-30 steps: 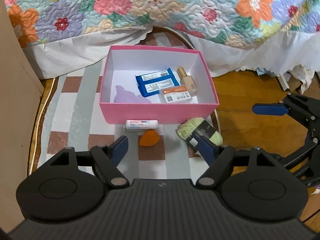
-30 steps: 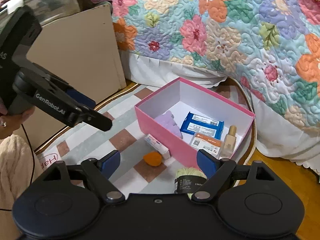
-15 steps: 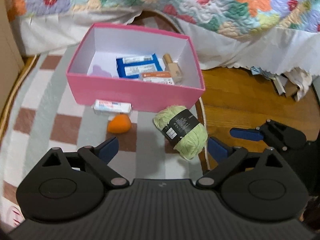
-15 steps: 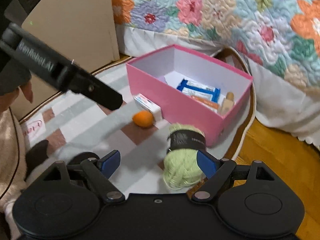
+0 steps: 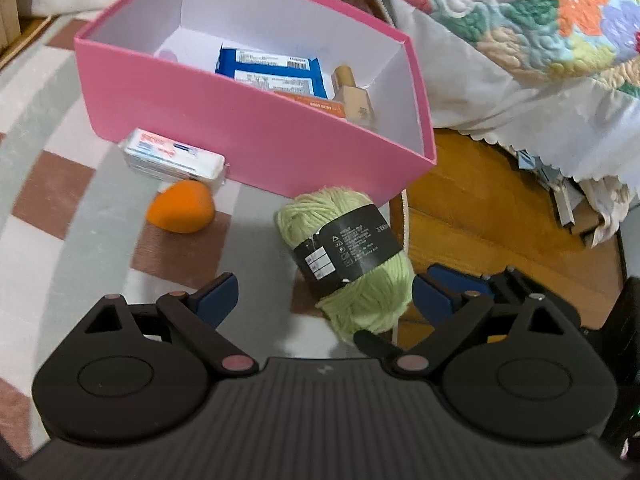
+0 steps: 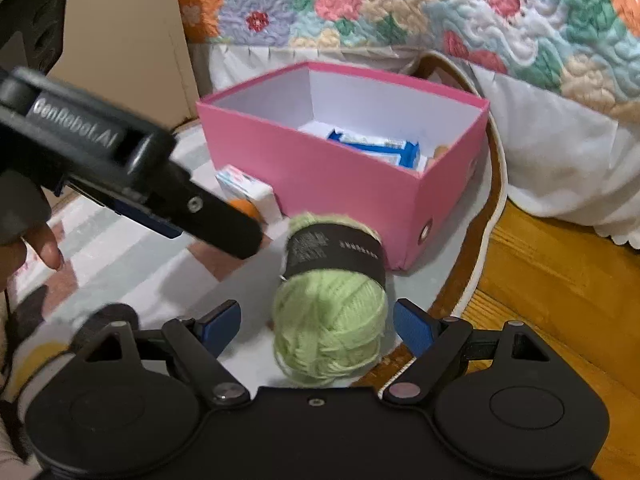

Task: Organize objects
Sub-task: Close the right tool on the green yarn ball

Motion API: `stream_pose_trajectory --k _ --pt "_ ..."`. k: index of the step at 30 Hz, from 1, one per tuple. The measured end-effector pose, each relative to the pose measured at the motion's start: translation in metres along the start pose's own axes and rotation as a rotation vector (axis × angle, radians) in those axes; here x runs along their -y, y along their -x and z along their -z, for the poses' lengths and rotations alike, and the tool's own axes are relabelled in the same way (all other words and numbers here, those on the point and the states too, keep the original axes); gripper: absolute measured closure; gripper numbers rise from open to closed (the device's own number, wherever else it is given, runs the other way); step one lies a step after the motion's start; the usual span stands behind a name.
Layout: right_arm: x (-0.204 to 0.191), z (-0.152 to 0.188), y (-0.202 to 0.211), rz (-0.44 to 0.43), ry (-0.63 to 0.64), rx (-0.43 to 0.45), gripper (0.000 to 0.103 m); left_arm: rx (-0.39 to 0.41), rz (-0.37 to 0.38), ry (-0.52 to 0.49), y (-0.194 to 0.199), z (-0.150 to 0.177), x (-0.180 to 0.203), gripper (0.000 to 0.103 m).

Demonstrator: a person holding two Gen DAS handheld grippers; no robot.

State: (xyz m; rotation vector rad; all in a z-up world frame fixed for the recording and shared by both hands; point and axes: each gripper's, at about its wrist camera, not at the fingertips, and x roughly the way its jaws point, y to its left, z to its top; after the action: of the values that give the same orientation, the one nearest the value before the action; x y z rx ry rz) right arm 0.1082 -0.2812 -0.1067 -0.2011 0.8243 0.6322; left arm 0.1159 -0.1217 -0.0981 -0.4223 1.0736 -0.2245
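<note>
A green yarn ball [image 5: 348, 252] with a black label lies on the checked rug in front of the pink box [image 5: 256, 128]. My left gripper [image 5: 324, 298] is open with its jaws closing; the yarn's near end lies between them, close to the right finger, untouched. In the right wrist view, my right gripper [image 6: 318, 324] is open around the same yarn ball [image 6: 332, 320], with a gap on each side. A white carton [image 5: 172, 156] and an orange sponge [image 5: 180, 212] sit against the box's front wall. Inside the box are a blue packet [image 5: 272, 64] and a beige bottle [image 5: 356, 100].
A flowered quilt [image 6: 400, 12] and a white bed skirt [image 6: 560, 152] hang behind the box [image 6: 320, 168]. Wood floor [image 6: 560, 280] begins right of the rug's edge. A cardboard panel [image 6: 120, 40] stands at the left. A person's hand [image 6: 36, 244] holds the left gripper, one of its fingers [image 6: 160, 184] crossing the right wrist view.
Both grippers have sunk toward the rug and closed in on the yarn ball, which now lies between each pair of fingers. The left jaws stand wider than a second ago.
</note>
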Motion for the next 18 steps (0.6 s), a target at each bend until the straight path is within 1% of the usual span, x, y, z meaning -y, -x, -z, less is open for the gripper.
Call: stream_pose_trajectory --k 4,5,7,10,12,14,16,18 --pt "0.005 0.008 -0.011 -0.003 -0.007 -0.016 0.017 0.003 -0.002 0.019 -0.015 0.001 -0.001 0.010" --pt "0.005 0.009 -0.012 -0.006 -0.001 -0.014 0.018 0.000 -0.001 0.028 -0.019 0.001 -0.001 0.010" --pt "0.003 0.010 -0.013 -0.007 0.025 -0.012 0.022 -0.007 -0.003 0.051 -0.027 0.000 -0.003 0.010" --pt "0.003 0.005 -0.009 -0.027 0.045 -0.002 0.022 -0.007 0.004 0.073 -0.035 -0.001 -0.006 0.010" --pt "0.002 0.003 -0.007 -0.045 0.060 -0.004 0.022 -0.014 0.016 0.070 -0.039 -0.001 -0.006 0.010" --pt "0.002 0.000 -0.012 -0.046 0.077 -0.024 0.022 -0.011 0.027 0.063 -0.044 0.000 -0.008 0.010" --pt "0.004 -0.003 -0.020 -0.044 0.076 -0.049 0.022 -0.026 0.043 0.076 -0.052 0.000 -0.011 0.010" --pt "0.007 -0.007 -0.025 -0.052 0.056 -0.070 0.021 -0.038 0.083 0.110 -0.059 0.002 -0.017 0.010"
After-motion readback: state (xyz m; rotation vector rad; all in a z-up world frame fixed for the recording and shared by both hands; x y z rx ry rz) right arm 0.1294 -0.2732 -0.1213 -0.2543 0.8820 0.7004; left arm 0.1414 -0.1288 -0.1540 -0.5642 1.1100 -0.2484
